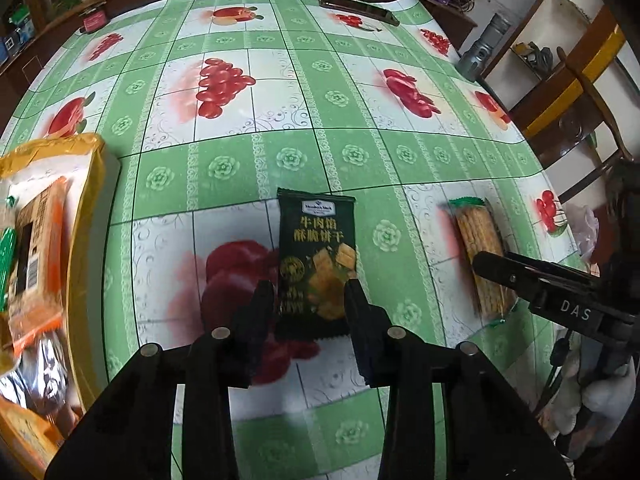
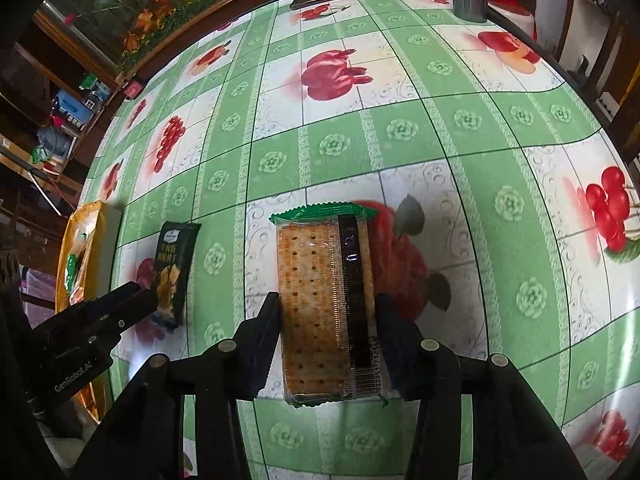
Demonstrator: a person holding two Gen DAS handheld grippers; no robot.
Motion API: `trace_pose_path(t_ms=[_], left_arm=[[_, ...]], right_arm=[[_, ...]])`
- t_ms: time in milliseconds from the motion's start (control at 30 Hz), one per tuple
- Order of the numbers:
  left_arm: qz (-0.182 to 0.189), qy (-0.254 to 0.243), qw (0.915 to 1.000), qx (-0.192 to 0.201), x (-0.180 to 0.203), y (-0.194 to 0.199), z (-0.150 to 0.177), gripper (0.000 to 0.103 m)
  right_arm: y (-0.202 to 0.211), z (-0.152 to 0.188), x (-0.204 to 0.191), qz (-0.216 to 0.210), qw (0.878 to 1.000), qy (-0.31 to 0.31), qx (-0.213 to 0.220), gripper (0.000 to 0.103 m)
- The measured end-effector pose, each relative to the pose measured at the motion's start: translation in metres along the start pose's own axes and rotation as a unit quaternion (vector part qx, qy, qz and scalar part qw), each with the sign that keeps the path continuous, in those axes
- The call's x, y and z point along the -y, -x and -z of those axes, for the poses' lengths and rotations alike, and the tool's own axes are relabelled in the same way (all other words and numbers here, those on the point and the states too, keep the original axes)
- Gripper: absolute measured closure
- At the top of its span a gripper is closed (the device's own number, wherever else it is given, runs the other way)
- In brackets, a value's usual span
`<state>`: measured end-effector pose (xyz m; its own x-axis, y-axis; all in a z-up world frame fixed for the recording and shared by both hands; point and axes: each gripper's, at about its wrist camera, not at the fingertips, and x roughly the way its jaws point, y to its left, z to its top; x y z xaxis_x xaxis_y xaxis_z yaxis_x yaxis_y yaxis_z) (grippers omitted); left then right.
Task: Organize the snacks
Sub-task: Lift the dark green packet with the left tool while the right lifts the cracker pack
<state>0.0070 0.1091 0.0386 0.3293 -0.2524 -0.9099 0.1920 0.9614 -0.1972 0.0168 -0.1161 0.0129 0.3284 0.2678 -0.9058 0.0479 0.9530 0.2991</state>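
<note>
Snacks under inspection: two packets on the surface, more already in a container.

Left wrist view — the dark green biscuit packet (image 1: 317, 260) lies flat near the front edge of the surface (image 1: 304, 120), its lower end between the jaws of the left gripper (image 1: 310, 300). Both pads bear on the packet's sides; the jaws are clenched on it. At the left edge stands a yellow box (image 1: 90, 184) holding an orange-and-brown packet (image 1: 38, 248), a green-trimmed item and a silver foil wrapper (image 1: 44, 372); the contents overlap and cannot be counted.

Right wrist view — the clear cracker pack (image 2: 326, 304), green-sealed at both ends, lies lengthwise between the jaws of the right gripper (image 2: 326, 318). The pads stand at its long edges, but whether they press cannot be told.

Judgement: the step in hand is the pick-up of both packets. The next move calls for a firm hold on each, a lift clear of the surface, then carriage to the yellow box — the left packet is nearer it.
</note>
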Motion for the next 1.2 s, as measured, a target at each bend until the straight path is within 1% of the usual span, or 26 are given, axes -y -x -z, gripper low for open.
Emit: trace_pose_path(t_ms=[200, 233, 300, 467, 533, 567, 600, 633, 700, 733, 767, 833, 900, 1067, 1200], left_arm=[[-0.017, 0.010, 0.9998, 0.005, 0.001, 0.005, 0.005, 0.068], [-0.023, 0.009, 0.9997, 0.006, 0.001, 0.006, 0.006, 0.067], [-0.032, 0.008, 0.9994, 0.006, 0.002, 0.004, 0.006, 0.060], [-0.049, 0.011, 0.9987, -0.001, 0.003, -0.004, 0.005, 0.058], [-0.054, 0.008, 0.9985, -0.003, 0.003, -0.008, 0.003, 0.054], [-0.058, 0.006, 0.9983, -0.005, 0.004, -0.010, 0.002, 0.049], [-0.062, 0.004, 0.9981, -0.005, 0.004, -0.013, 0.002, 0.041], [-0.064, 0.005, 0.9979, -0.004, 0.004, -0.013, 0.001, 0.037], [-0.064, 0.009, 0.9979, -0.007, 0.003, -0.017, -0.001, 0.025], [-0.059, 0.015, 0.9981, -0.009, 0.001, -0.019, -0.002, 0.022], [-0.054, 0.024, 0.9982, -0.012, -0.002, -0.021, -0.003, 0.016], [-0.060, 0.024, 0.9978, -0.011, -0.004, -0.023, -0.006, 0.010], [-0.063, 0.024, 0.9976, -0.014, -0.005, -0.026, -0.007, 0.000], [-0.067, 0.024, 0.9974, -0.012, -0.004, -0.030, -0.011, 0.000], [-0.073, 0.018, 0.9971, 0.004, -0.002, -0.033, -0.014, 0.000]], right_arm=[[0.009, 0.008, -0.004, -0.008, 1.000, 0.016, 0.002, 0.055], [0.010, 0.009, -0.005, -0.008, 1.000, 0.019, 0.001, 0.055], [0.011, 0.011, -0.004, -0.009, 1.000, 0.021, -0.001, 0.055], [0.007, 0.014, 0.001, -0.011, 1.000, 0.019, -0.008, 0.055], [0.005, 0.015, 0.003, -0.011, 1.000, 0.018, -0.012, 0.055], [0.004, 0.016, 0.004, -0.011, 1.000, 0.017, -0.012, 0.055], [0.005, 0.016, 0.005, -0.013, 1.000, 0.017, -0.011, 0.055], [0.005, 0.017, 0.005, -0.012, 1.000, 0.018, -0.012, 0.055], [0.005, 0.017, 0.006, -0.013, 1.000, 0.020, -0.012, 0.055], [0.005, 0.017, 0.006, -0.012, 1.000, 0.022, -0.012, 0.054], [0.005, 0.017, 0.005, -0.011, 1.000, 0.024, -0.012, 0.054], [0.005, 0.018, 0.004, -0.008, 0.999, 0.029, -0.012, 0.053], [0.005, 0.019, 0.002, -0.005, 0.999, 0.035, -0.011, 0.053], [0.004, 0.020, 0.000, -0.004, 0.999, 0.043, -0.008, 0.052], [0.004, 0.020, 0.000, -0.004, 0.999, 0.044, -0.005, 0.052]])
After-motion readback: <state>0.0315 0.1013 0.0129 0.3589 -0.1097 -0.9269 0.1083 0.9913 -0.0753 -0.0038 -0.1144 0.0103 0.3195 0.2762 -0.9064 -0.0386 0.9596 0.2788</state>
